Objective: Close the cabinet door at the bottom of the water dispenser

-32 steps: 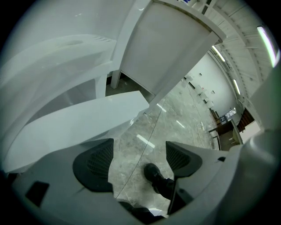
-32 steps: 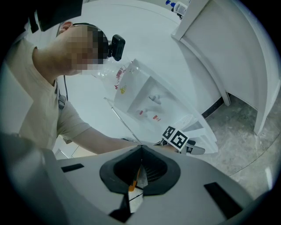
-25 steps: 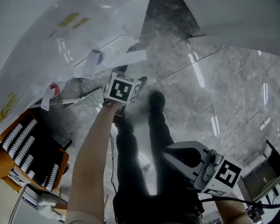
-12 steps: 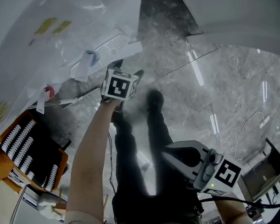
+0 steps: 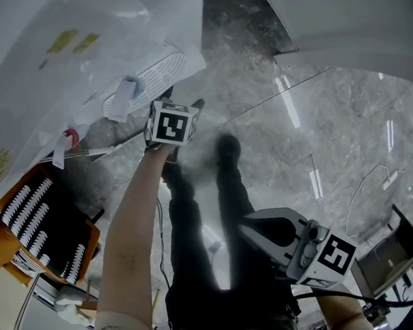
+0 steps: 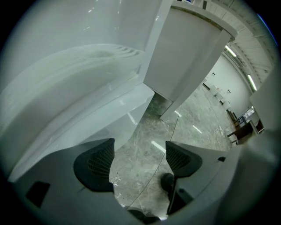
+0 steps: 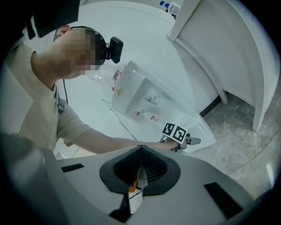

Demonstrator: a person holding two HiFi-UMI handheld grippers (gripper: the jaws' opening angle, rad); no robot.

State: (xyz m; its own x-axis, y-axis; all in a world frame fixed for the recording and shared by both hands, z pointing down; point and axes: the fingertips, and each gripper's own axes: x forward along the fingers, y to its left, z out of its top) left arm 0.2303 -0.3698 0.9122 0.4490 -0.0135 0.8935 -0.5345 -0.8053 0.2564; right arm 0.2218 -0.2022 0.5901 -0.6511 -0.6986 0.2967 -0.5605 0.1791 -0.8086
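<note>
The white water dispenser fills the upper left of the head view, with its slotted drip tray and red and blue taps. My left gripper reaches out beside the dispenser's lower front, just past the tray. In the left gripper view it stands open with nothing between its pads, and the dispenser's lower white panel lies just left of the jaws. I cannot tell whether that door is ajar. My right gripper hangs back near my hip; it is shut.
A white curved counter or pillar stands at the upper right, also ahead in the left gripper view as a pillar. An orange and black rack sits at lower left. A thin cable lies on the grey marble floor.
My left gripper has shifted a little further out and to the left, towards the dispenser's base. The right gripper has stayed where it was.
</note>
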